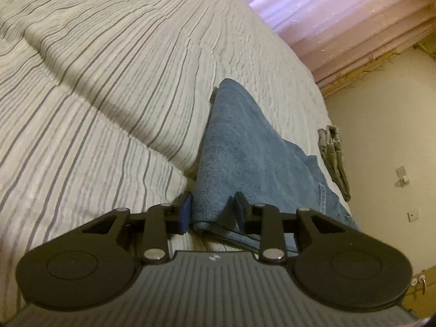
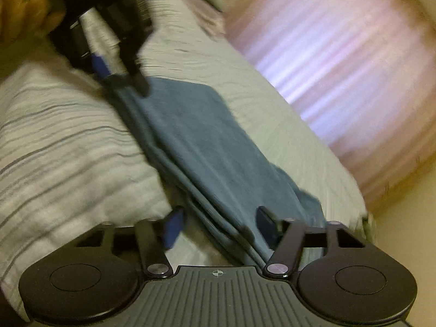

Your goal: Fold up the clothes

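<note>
Right wrist view: blue garment [image 2: 207, 147] lies folded in a long narrow strip on the striped bed [image 2: 68, 147], stacked fold edges along its left side. Its long axis runs from the right claw [image 2: 220, 226] at the near end up and away to the left claw [image 2: 122, 79] at the far end, so each claw sits at one short end and neither has to reach for it. At the near end the layered edge passes between the right claw's jaws; the jaws stand apart, the right-hand one against or over the cloth, the blue-padded one clear of it on bare bedding. Not clamped as far as I can see, though the frame is blurred. At the far end the left claw's tips straddle the strip's corner; a hand [image 2: 24, 11] carries it at top left.

Left wrist view: same garment [image 1: 239, 147] runs straight ahead from the left claw [image 1: 214, 207], tapering toward the far edge of the bed. The folded end sits between the jaws, blue pad [image 1: 186, 209] at the cloth's left edge, dark jaw on its top. Jaws fairly close together; contact likely, but a firm pinch cannot be told. A small grey folded item [image 1: 335, 158] lies well apart at the bed's right edge, pink curtain [image 1: 340, 13] beyond.

Judgement: the next fold would bring one short end over the other along that long axis, so both grips must be on first.
</note>
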A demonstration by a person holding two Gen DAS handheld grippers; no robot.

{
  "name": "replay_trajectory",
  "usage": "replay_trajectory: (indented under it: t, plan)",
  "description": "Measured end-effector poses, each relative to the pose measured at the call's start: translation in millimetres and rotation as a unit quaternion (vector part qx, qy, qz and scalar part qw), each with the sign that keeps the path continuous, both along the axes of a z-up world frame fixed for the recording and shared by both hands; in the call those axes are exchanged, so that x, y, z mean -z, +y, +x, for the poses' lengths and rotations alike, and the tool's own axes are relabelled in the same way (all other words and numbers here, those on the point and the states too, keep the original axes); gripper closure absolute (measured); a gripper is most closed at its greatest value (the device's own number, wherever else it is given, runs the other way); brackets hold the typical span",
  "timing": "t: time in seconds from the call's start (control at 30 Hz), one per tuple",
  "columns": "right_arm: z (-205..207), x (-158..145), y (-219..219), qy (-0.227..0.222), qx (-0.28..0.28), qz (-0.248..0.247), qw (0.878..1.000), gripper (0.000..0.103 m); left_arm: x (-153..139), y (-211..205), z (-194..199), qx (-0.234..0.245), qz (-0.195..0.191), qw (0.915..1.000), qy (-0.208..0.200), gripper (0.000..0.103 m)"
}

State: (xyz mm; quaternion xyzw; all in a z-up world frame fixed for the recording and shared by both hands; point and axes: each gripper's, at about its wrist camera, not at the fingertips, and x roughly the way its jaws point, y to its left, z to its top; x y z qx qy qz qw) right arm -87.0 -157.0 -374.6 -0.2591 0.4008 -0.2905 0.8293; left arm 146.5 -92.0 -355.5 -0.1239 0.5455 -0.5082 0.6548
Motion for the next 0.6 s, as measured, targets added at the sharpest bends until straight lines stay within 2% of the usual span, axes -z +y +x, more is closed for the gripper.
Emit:
replay_trajectory:
  t: [0.03, 0.1, 0.2, 0.33, 0.37, 0.4, 0.47, 0.53, 0.6]
  plan:
    - [6.5, 4.7, 2.3, 0.016, -0.019, -0.014, 1.0, 0.048, 1.2, 1.9, 2.0, -0.001, -0.006, 0.9999, 0.01, 0.077]
    - [19.9, 11.3, 6.3, 0.042, -0.054, -0.034, 0.997, 0.064, 3.7, 5.6, 6.1, -0.004, -0.017, 0.9993, 0.032, 0.078]
    - [37.9, 17.1, 8.9, 0.054, -0.088, -0.054, 0.993, 0.066, 6.3, 8.4, 12.0, -0.013, -0.026, 0.9977, 0.062, 0.079]
    - [53.6, 22.1, 10.2, 0.05, -0.106, -0.067, 0.991, 0.068, 5.0, 12.7, 13.5, -0.015, -0.028, 0.9973, 0.066, 0.079]
    - [55.4, 22.9, 8.5, 0.045, -0.104, -0.065, 0.991, 0.081, 4.1, 16.4, 14.8, -0.018, -0.03, 0.997, 0.068, 0.079]
    - [57.0, 23.5, 6.8, 0.041, -0.102, -0.062, 0.992, 0.084, 3.3, 20.2, 16.0, -0.021, -0.033, 0.9967, 0.071, 0.079]
    - [52.8, 15.3, 0.2, -0.004, -0.084, -0.045, 0.995, 0.089, 1.2, 29.3, 19.1, -0.031, -0.035, 0.9963, 0.072, 0.079]
    - [46.9, -5.4, -8.3, -0.073, -0.05, -0.02, 0.996, 0.09, -2.8, 38.2, 22.5, -0.046, -0.033, 0.9962, 0.066, 0.079]
    - [36.7, -34.1, -21.5, -0.162, -0.007, 0.023, 0.987, 0.09, -8.9, 45.1, 25.0, -0.058, -0.034, 0.9963, 0.053, 0.079]
